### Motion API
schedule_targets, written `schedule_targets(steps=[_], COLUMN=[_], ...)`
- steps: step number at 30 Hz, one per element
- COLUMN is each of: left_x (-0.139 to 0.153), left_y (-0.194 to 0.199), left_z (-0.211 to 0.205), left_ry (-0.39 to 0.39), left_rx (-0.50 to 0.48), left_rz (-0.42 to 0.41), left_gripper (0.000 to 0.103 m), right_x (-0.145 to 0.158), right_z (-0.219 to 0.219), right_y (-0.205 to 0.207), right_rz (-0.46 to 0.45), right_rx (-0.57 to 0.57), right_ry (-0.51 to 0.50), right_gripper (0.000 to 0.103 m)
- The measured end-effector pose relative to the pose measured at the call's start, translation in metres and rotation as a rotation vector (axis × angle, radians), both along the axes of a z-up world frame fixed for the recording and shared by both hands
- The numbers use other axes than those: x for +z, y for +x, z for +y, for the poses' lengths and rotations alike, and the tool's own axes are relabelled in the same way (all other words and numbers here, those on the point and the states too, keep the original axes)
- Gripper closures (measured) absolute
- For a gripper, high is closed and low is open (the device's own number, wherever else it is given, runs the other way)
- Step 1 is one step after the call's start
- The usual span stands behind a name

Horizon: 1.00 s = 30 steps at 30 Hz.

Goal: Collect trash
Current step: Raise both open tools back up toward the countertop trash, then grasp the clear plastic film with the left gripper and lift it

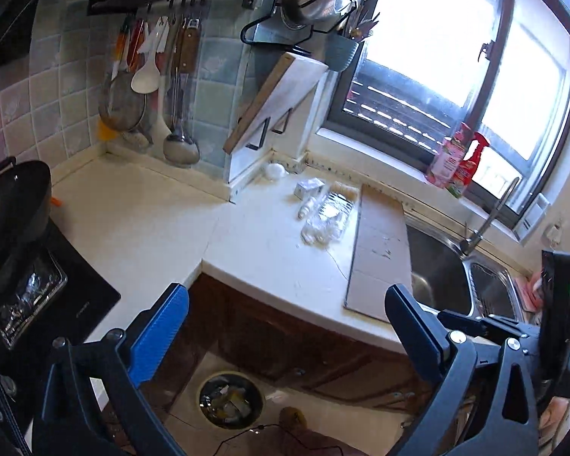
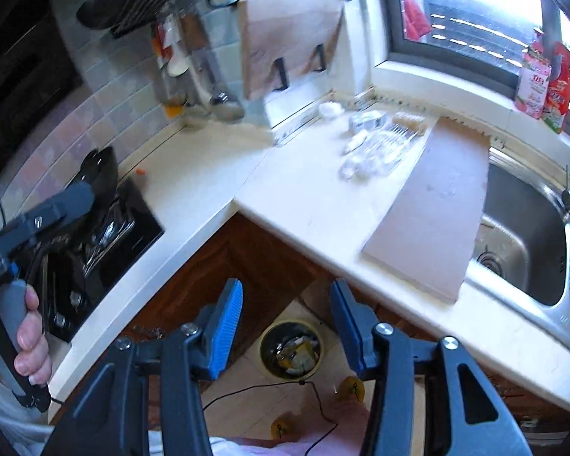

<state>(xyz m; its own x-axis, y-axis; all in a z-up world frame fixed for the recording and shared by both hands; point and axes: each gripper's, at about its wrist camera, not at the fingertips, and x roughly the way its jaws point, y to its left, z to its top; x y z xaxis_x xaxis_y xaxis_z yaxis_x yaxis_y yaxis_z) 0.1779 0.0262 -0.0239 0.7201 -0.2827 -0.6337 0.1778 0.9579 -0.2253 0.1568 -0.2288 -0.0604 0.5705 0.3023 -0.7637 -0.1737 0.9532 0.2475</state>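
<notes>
Trash (image 1: pixel 325 209) — clear plastic packaging, a small white bottle and a little box — lies in a loose heap on the white counter (image 1: pixel 163 228) beside a flat cardboard sheet (image 1: pixel 380 243), near the sink (image 1: pixel 440 273). In the left wrist view, the left gripper (image 1: pixel 285 326) hangs above the cabinet corner with its blue-padded jaws spread wide and nothing between them; a floor bin (image 1: pixel 230 399) holding scraps sits directly below.

From the right wrist camera, the right gripper (image 2: pixel 285 326) stands partly open and equally empty, framing that same bin (image 2: pixel 290 349). A hand (image 2: pixel 28 338) grips the other tool's handle at far left. The heap (image 2: pixel 376 144) remains well apart from both tools, near the wall.

Risks from here appear plain: the thin, slippery plastic could slide or crumple out of a pinch, the bottle could roll away when nudged, and a loose piece carried over the counter edge could miss the bin. A cable on the floor beside the bin could also snag.
</notes>
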Motion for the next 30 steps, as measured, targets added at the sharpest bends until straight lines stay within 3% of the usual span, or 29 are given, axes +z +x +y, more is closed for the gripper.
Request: schedule_targets(steps=[7, 14, 20, 25, 30], left_x=[0.000, -0.019, -0.065, -0.120, -0.171], left_y=[0.066, 0.152, 0.227, 0.278, 0.319], left_z=[-0.041, -0.114, -0.172, -0.209, -0.230], left_ry=[0.046, 0.148, 0.183, 0.219, 0.201], left_rx=[0.048, -0.007, -0.049, -0.112, -0.120], left_rz=[-0.004, 0.047, 0.135, 0.237, 0.343], left_gripper=[0.001, 0.001, 0.001, 0.001, 0.004], right_x=[0.012, -0.003, -0.036, -0.076, -0.109], right_z=[-0.056, -0.111, -0.146, -0.167, -0.172], right_y=[0.079, 0.171, 0.242, 0.295, 0.328], right_rz=[-0.015, 0.037, 0.119, 0.205, 0.271], right_rx=[-0.043, -0.067, -0.074, -0.080, -0.093], right_ry=[0.019, 0.056, 0.095, 0.137, 0.195], right_gripper=[0.054, 0.054, 0.054, 0.054, 0.054])
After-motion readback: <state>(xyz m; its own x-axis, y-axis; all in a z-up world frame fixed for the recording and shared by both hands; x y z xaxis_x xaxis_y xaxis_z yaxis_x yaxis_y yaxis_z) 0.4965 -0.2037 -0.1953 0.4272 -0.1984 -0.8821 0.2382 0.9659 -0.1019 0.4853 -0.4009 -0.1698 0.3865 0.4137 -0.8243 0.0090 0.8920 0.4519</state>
